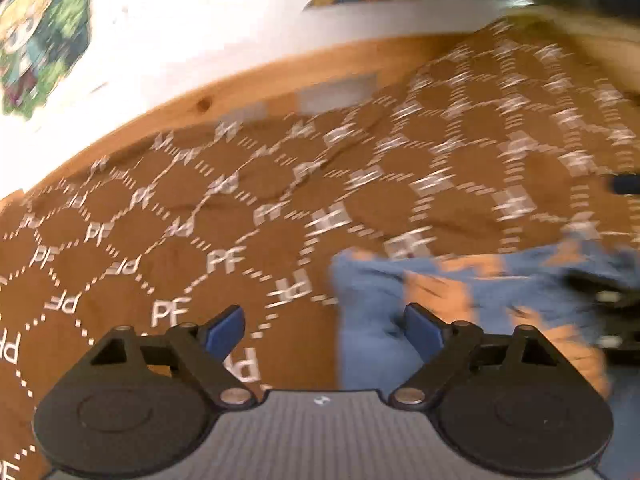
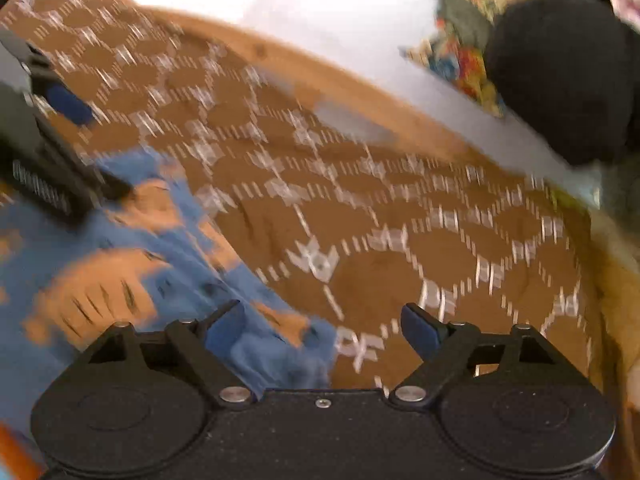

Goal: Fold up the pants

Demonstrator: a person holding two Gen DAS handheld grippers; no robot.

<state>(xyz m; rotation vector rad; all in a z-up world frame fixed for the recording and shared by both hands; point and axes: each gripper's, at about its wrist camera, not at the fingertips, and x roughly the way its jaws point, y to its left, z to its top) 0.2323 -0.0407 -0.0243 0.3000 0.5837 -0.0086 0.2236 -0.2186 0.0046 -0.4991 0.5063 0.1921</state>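
Note:
The pants (image 1: 460,300) are blue with orange patches and lie bunched on a brown cloth (image 1: 200,220) printed with white "PF" marks. In the left wrist view they fill the lower right. My left gripper (image 1: 324,332) hovers over their left edge, open, with nothing pinched between its blue pads (image 1: 228,332). In the right wrist view the pants (image 2: 120,260) spread across the lower left. My right gripper (image 2: 324,332) is open above their right edge and grips nothing. The left gripper's dark body (image 2: 44,168) shows blurred at the left edge.
The brown cloth covers a wooden table whose rim (image 1: 240,92) curves along the far side. Beyond it are a white surface (image 1: 180,20) and colourful patterned items (image 2: 460,52). A dark rounded object (image 2: 560,72) sits at the upper right. Both views are blurred by motion.

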